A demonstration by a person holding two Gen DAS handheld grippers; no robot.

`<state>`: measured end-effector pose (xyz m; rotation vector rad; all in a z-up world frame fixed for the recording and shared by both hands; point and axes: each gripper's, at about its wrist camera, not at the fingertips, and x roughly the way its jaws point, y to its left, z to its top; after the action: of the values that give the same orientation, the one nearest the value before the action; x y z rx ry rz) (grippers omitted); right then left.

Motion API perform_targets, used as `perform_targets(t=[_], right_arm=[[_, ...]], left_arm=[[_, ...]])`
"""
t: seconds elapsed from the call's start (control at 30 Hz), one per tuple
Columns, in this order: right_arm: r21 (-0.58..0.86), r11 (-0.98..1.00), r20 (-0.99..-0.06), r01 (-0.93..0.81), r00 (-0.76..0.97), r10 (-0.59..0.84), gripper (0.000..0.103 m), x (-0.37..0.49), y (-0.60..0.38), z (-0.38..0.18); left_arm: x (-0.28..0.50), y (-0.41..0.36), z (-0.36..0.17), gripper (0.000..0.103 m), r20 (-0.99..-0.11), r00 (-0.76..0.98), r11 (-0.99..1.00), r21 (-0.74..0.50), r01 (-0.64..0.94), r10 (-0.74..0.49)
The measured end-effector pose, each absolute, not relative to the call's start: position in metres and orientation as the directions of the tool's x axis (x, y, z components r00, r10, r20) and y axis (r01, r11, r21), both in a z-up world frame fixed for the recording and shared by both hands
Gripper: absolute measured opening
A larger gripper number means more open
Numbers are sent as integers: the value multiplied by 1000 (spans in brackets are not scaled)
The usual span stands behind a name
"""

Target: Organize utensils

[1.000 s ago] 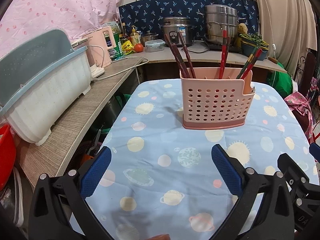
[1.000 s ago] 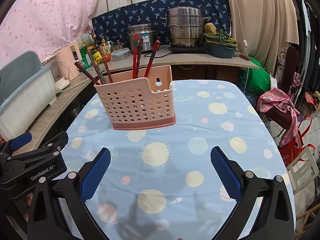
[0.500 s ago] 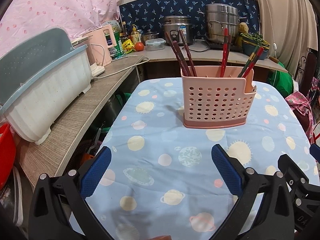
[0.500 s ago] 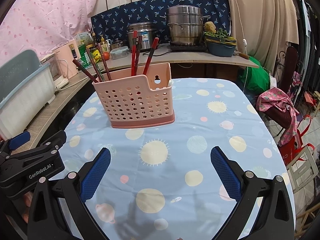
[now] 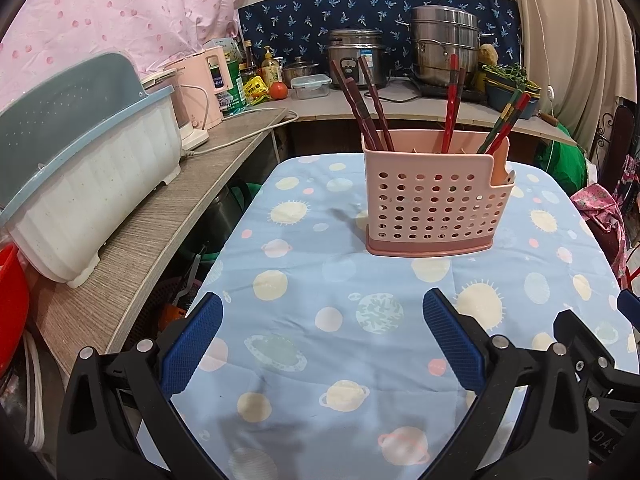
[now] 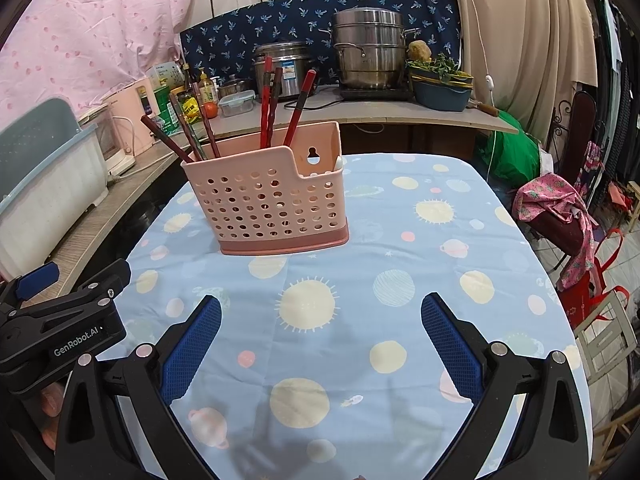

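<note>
As seen from the left wrist, the left gripper (image 5: 322,336) hovers low over the planet-print tablecloth (image 5: 304,280) with its blue pads spread wide and nothing between them; the pink perforated utensil caddy (image 5: 436,206) stands upright ahead, well apart, toward the far middle of the table. Chopsticks sit in separate compartments: dark brown chopsticks (image 5: 362,106) at the caddy's left, a red pair (image 5: 452,100) near the middle, red-and-green ones (image 5: 506,122) at the right. Judged by look, the sticks are light, stiff and smooth (likely slippery), best pinched on the exposed upper shaft; the caddy seems light plastic and could tip if a stick drags. From the right wrist, the right gripper (image 6: 320,336) is likewise spread wide and empty, the caddy (image 6: 272,204) ahead and to its left, the left gripper's black body (image 6: 64,320) at the frame's left edge. Lower ends of all sticks are hidden behind the caddy wall; the inner dividers and the contents of the notched end compartment cannot be made out.
</note>
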<state>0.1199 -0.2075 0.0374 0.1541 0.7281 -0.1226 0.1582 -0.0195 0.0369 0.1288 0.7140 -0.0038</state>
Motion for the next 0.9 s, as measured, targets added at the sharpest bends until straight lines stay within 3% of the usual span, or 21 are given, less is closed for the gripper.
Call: perform_targets(t=[0.9], right_arm=[[99,981,-668,167,742,-59,97,126,-212,38]], left_arm=[[172,-23,38,96,-654,754,990,135,45,55]])
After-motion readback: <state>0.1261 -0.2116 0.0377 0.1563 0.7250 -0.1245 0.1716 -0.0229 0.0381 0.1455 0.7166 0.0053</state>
